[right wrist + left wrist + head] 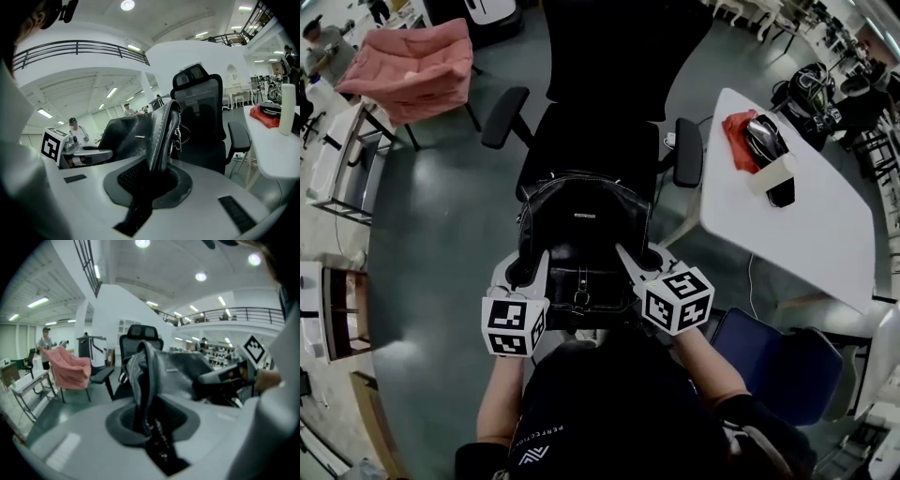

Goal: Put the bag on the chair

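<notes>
Chair (pixel 592 141): black office chair, at 12 o'clock.
Bag (pixel 581 230): black leather, upright at the seat's 6 o'clock edge.
Left gripper (pixel 525 272): clamped on the bag's 9 o'clock edge.
Right gripper (pixel 639 259): clamped on the bag's 3 o'clock edge.

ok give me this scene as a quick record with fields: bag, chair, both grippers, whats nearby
bag: black leather bag, upright, held from both sides
left hand-held gripper: shut on the bag's left edge
right hand-held gripper: shut on the bag's right edge
chair: black office chair, just beyond the bag, seat facing the person
bag on seat: cannot tell whether it rests on the seat or hangs over it
nearby: white table to the right, pink chair far left
</notes>
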Available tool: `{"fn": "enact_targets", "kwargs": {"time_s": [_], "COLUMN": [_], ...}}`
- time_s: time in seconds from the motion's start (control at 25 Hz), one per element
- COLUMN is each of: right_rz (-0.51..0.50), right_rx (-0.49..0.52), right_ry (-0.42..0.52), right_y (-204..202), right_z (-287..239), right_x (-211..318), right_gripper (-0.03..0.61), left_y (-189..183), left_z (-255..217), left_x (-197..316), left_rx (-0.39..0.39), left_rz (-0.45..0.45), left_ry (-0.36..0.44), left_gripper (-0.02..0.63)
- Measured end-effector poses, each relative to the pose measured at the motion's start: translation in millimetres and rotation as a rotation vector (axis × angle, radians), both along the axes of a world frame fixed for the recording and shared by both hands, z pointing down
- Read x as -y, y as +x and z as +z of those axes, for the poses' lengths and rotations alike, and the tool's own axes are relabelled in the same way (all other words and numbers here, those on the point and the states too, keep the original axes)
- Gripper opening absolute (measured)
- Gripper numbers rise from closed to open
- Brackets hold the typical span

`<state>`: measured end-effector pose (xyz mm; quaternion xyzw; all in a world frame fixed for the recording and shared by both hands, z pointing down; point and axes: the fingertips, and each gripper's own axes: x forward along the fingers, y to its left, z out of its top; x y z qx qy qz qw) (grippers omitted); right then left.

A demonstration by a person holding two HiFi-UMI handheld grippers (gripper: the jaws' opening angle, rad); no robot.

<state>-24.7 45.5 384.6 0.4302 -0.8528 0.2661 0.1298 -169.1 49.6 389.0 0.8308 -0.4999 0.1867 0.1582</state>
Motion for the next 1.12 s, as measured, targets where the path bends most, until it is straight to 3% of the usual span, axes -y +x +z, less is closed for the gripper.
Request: {"fn": "enact_targets", "kwargs": {"time_s": [0.52,1.12], "right_rz": [-0.067,-0.089], "right_rx": [-0.016,-0.047], "right_ry": [-0.037,-0.075], "right_y": [24.0,25.4], "right_z": [31.3,98.5], "right_x": [140.6,268.1], "right_gripper": [0.021,0.026], "left_y": [24.0,24.7], "left_z": [35.4,103.6], "left_x": [129.7,250.4], "left_rx": [-0.022,-0.011], "left_rz": [-0.085,-0.168], "left_ry": [-0.053,-0.093], "left_gripper": [0.077,0.084]}}
